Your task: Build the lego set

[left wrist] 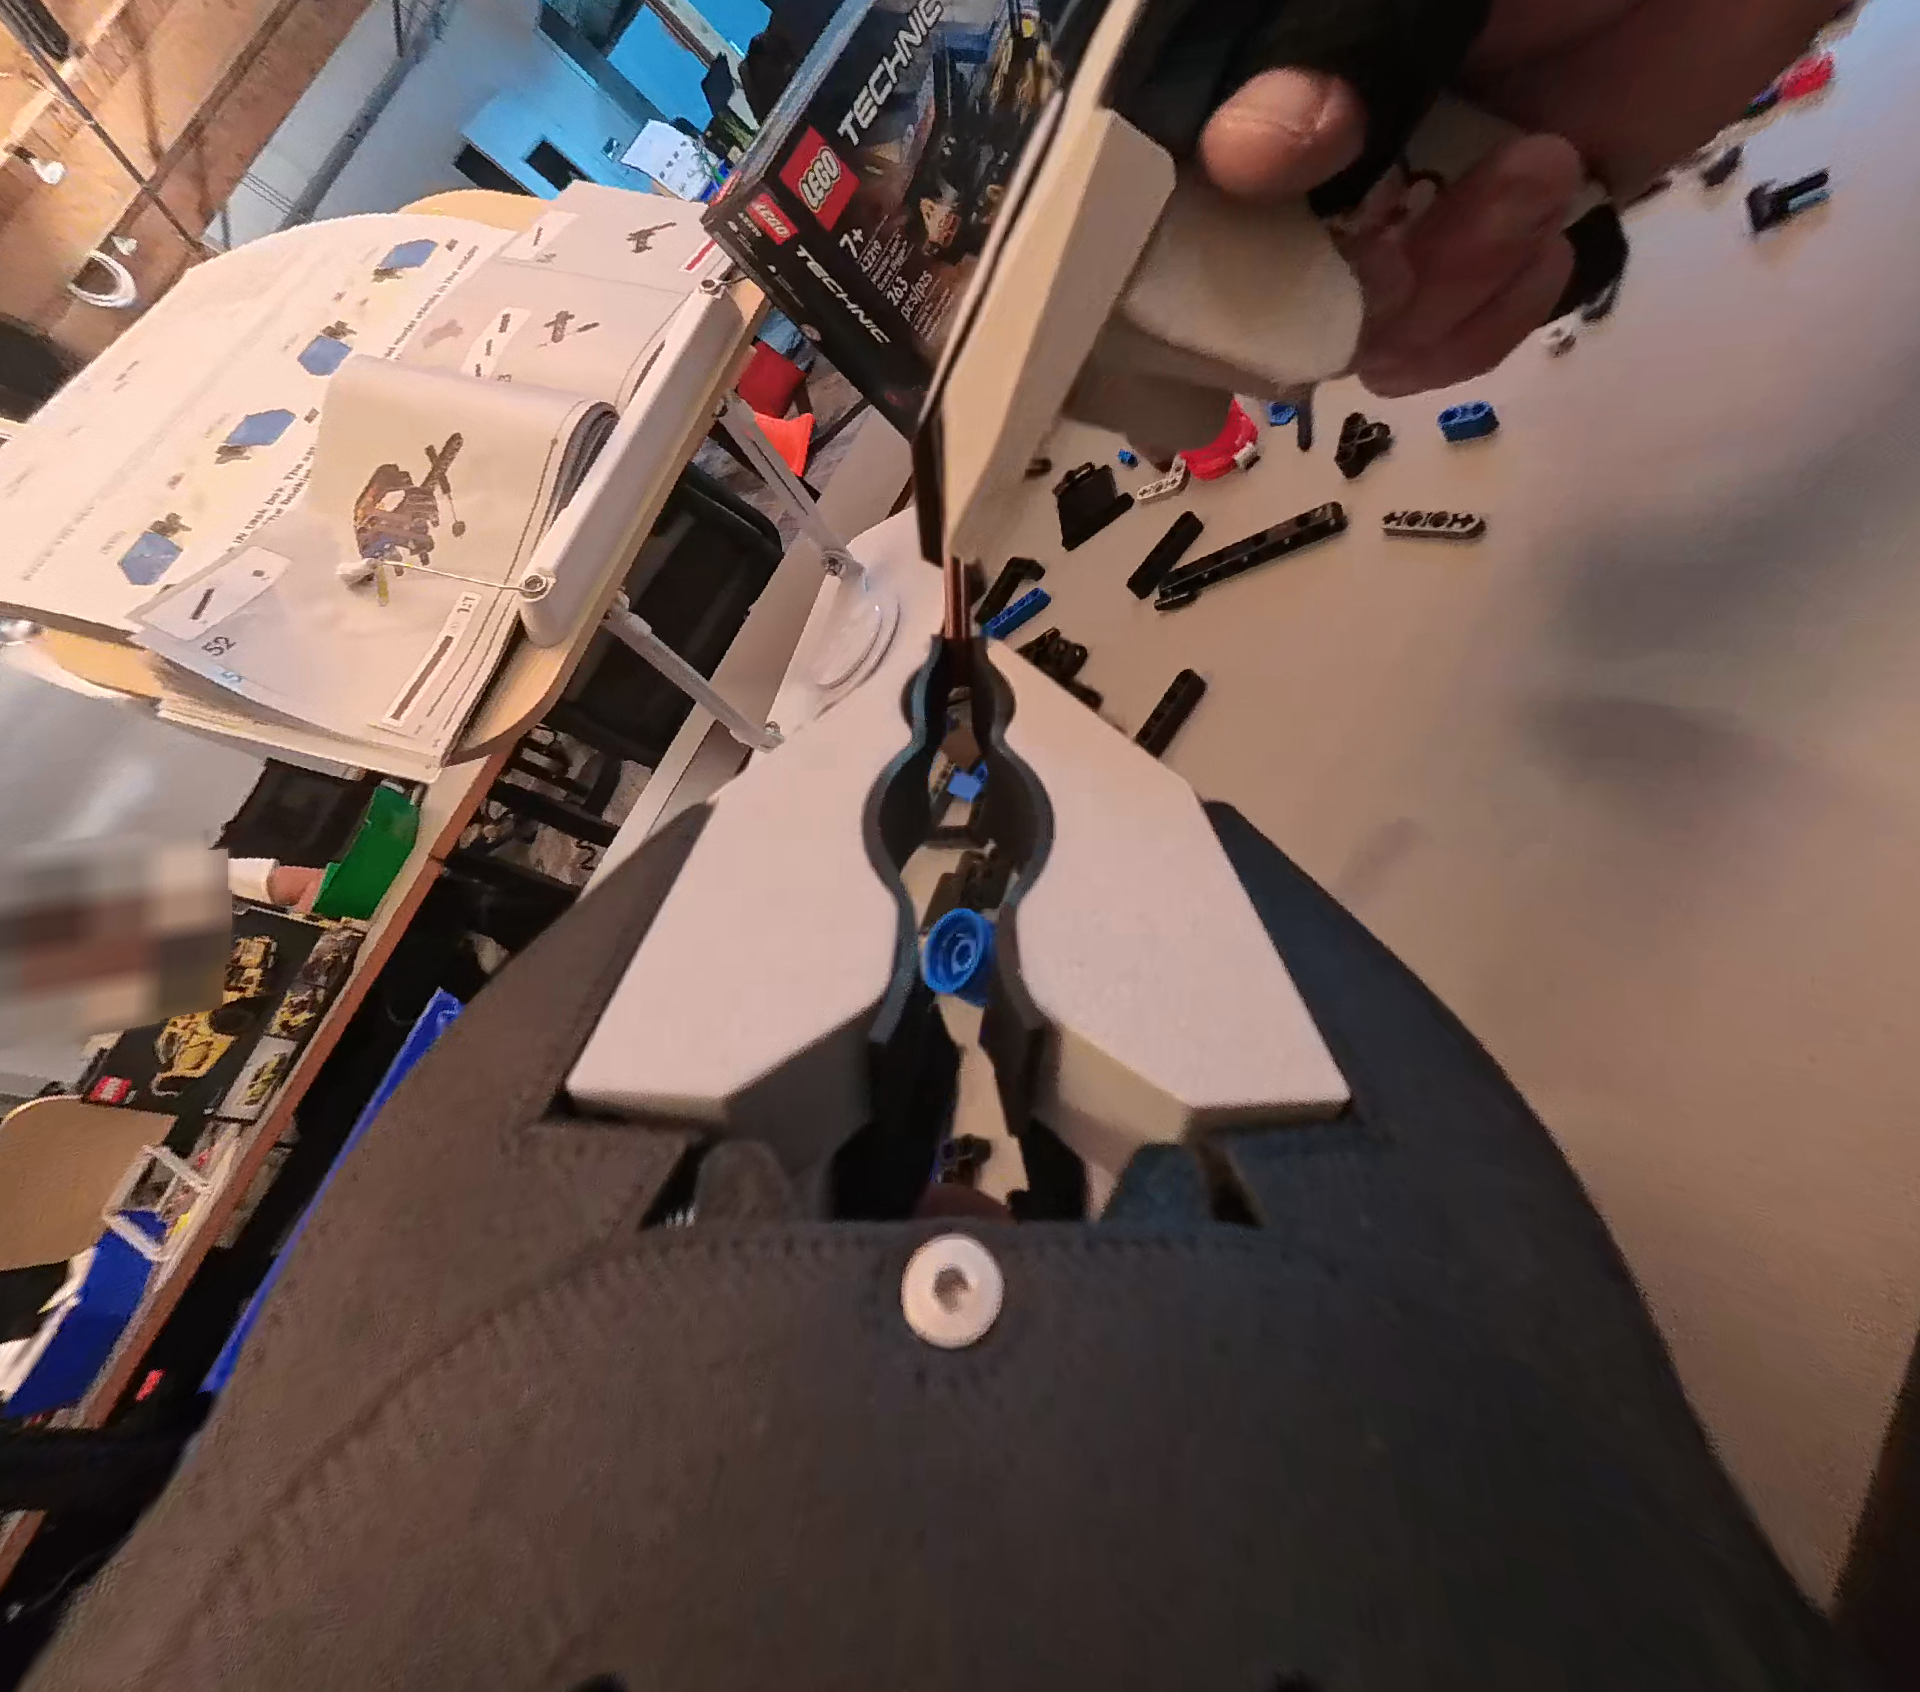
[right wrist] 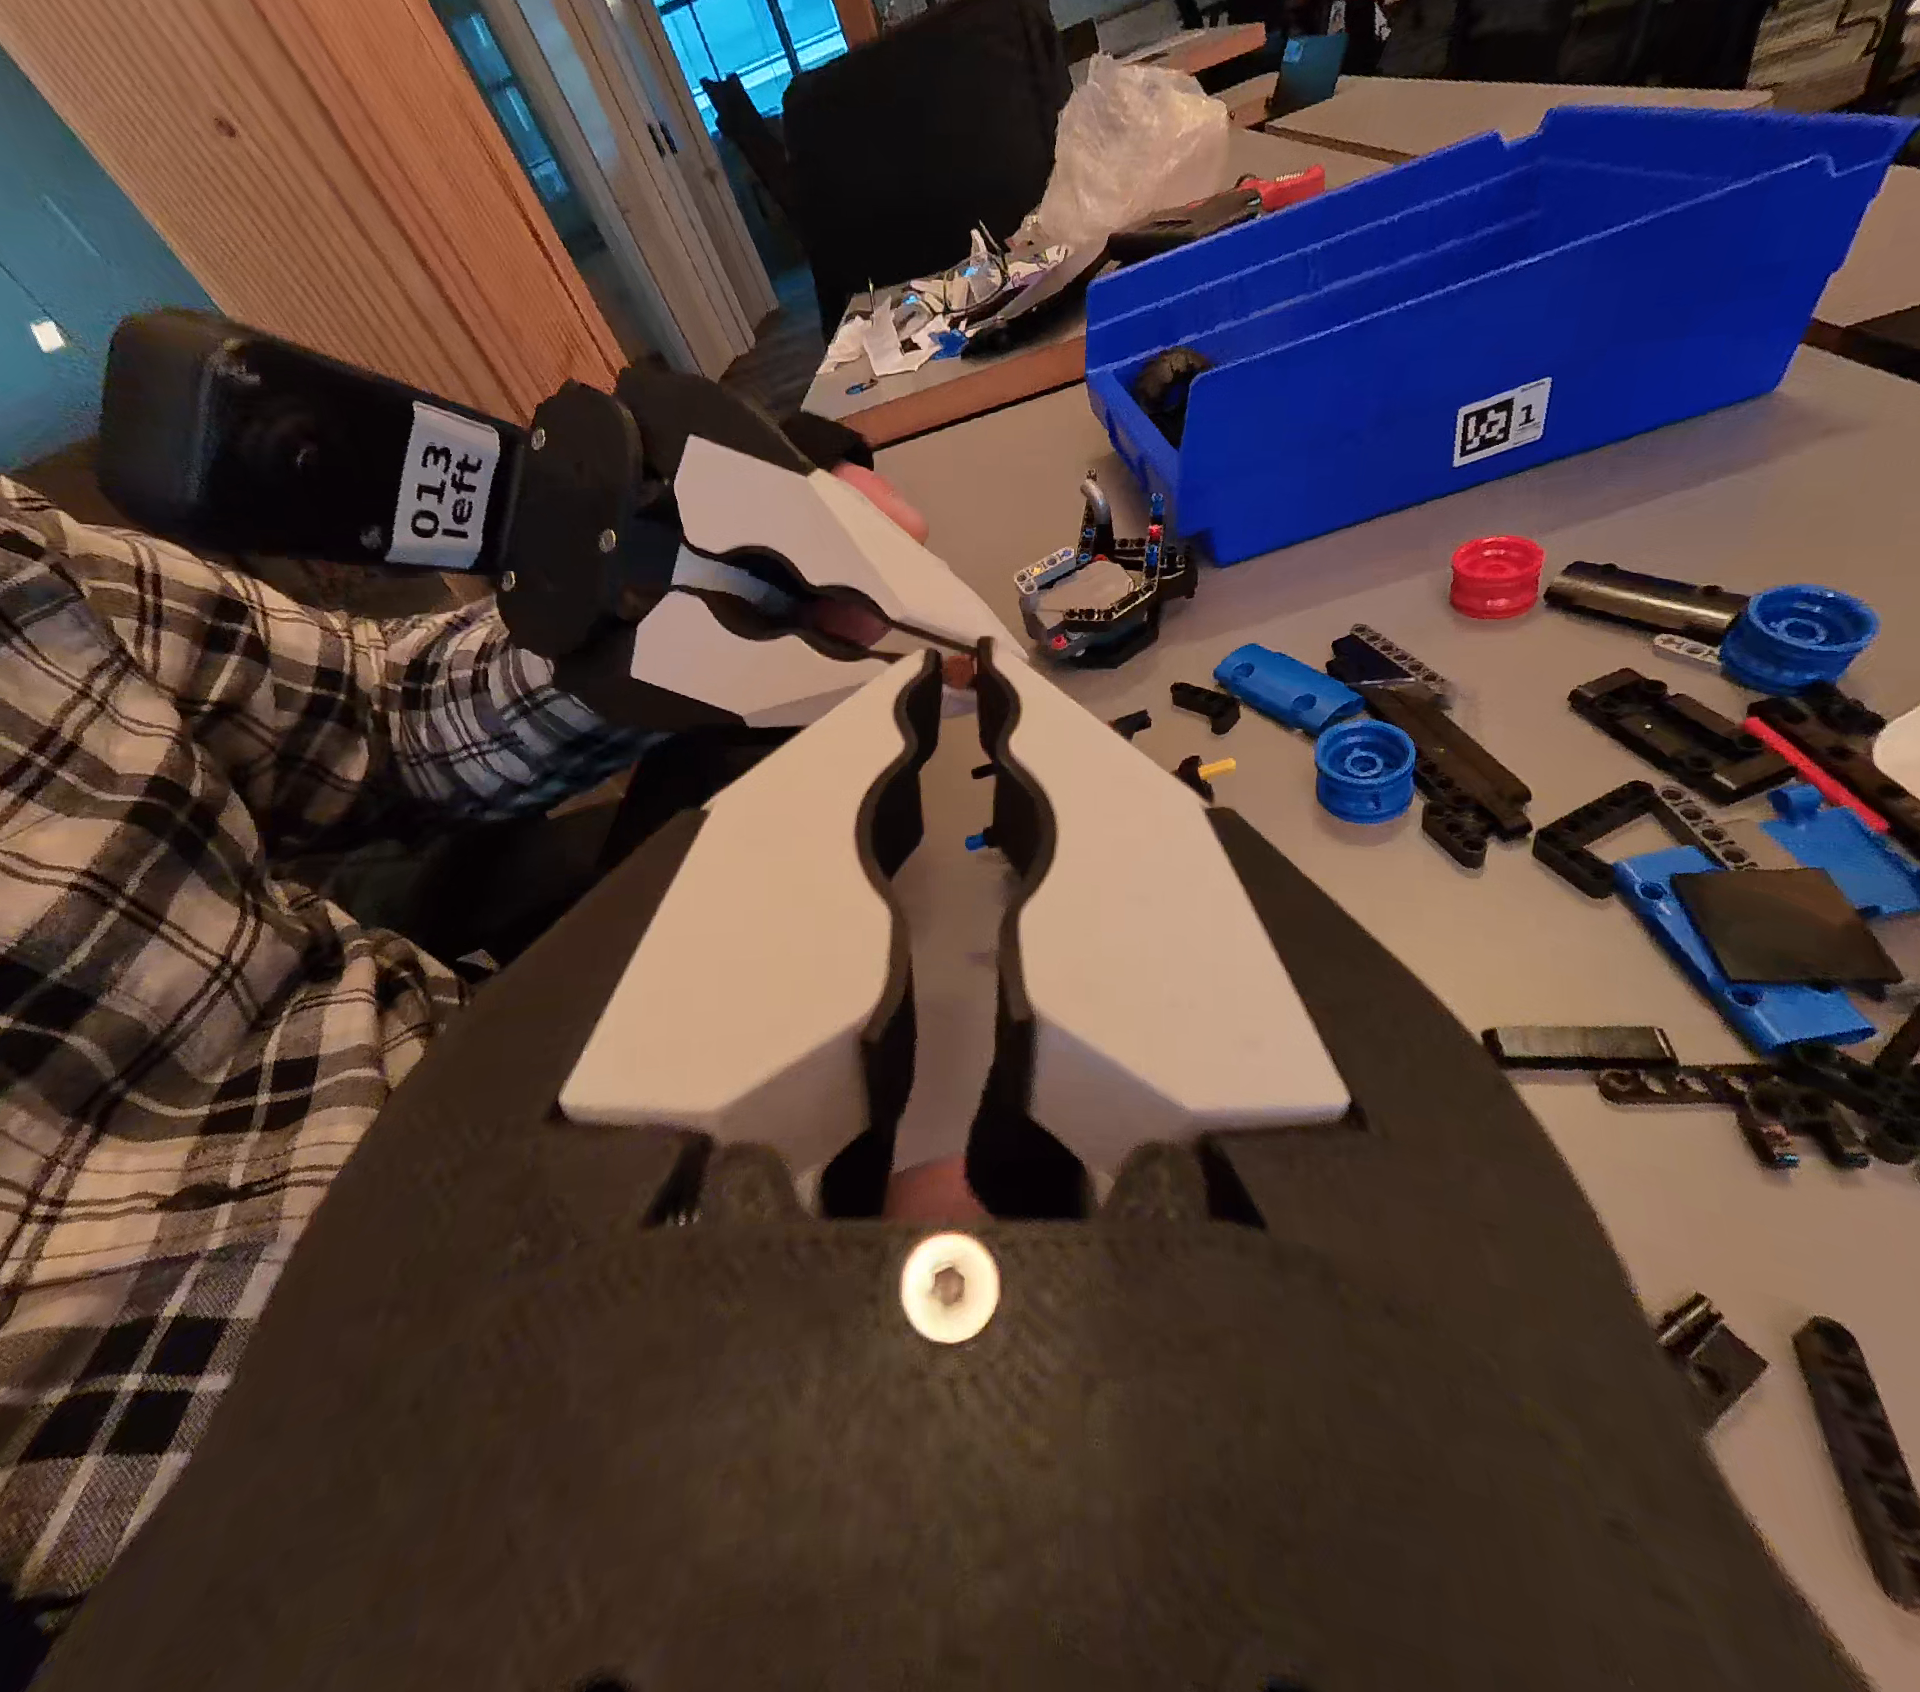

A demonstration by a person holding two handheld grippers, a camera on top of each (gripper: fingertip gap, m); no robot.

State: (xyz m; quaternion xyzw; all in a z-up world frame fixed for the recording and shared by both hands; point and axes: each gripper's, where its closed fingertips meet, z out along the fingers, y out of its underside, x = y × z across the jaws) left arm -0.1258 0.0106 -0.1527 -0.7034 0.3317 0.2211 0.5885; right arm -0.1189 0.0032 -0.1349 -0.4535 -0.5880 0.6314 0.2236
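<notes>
A thin brown axle spans between the two grippers above the grey table. My left gripper is shut on it, the axle running back between its fingers. In the left wrist view my right gripper comes in from above, held by a hand, and meets the axle's far end. In the right wrist view my right gripper is closed on the axle's brown tip, and my left gripper reaches in from the left. A small black part-built assembly sits beyond the tips.
A blue bin stands at the back right. A red wheel, blue wheels, black beams and blue panels lie scattered on the right. An open instruction booklet and the set's box stand beyond. The grippers are tip to tip, or close to it. The small black part-built assembly is about 20 centimeters from both grippers' fingertips.
</notes>
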